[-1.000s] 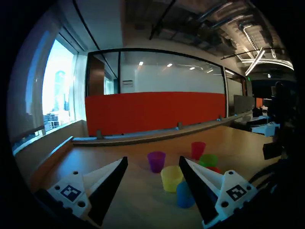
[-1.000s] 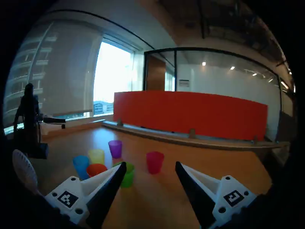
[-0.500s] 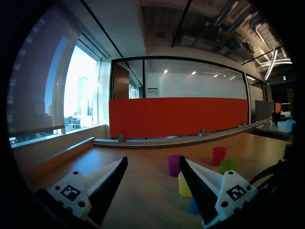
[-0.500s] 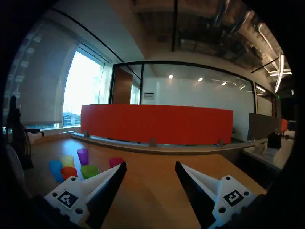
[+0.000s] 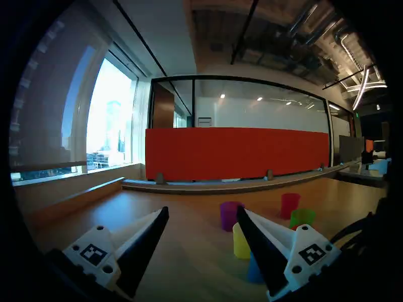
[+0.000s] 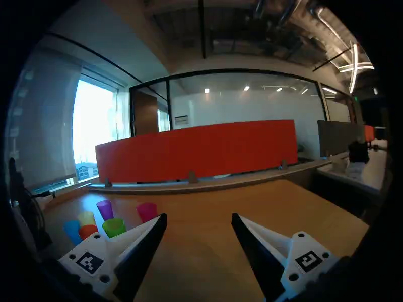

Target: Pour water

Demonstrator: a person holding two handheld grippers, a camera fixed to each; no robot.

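Left gripper view: the left gripper has its two jaws standing wide apart with only bare wooden table in the gap. Five cups sit just past the finger on the 3 o'clock side. A yellow cup and a blue cup are partly hidden behind that finger, the blue one nearest the camera. A purple cup stands just beyond its tip at about 2 o'clock from the gap. A red cup and a green cup stand farther out toward 3 o'clock. Behind them are one long red partition at 12 o'clock and one bright window at 10 o'clock. In the right gripper view, the right gripper is likewise spread open on nothing, over bare table. Here six cups can be counted, clustered off at 9 o'clock, outside the jaws and beyond the finger on that side. They are red, purple, green, yellow, blue and an orange cup tucked between blue and green. This view also has the partition and the window.
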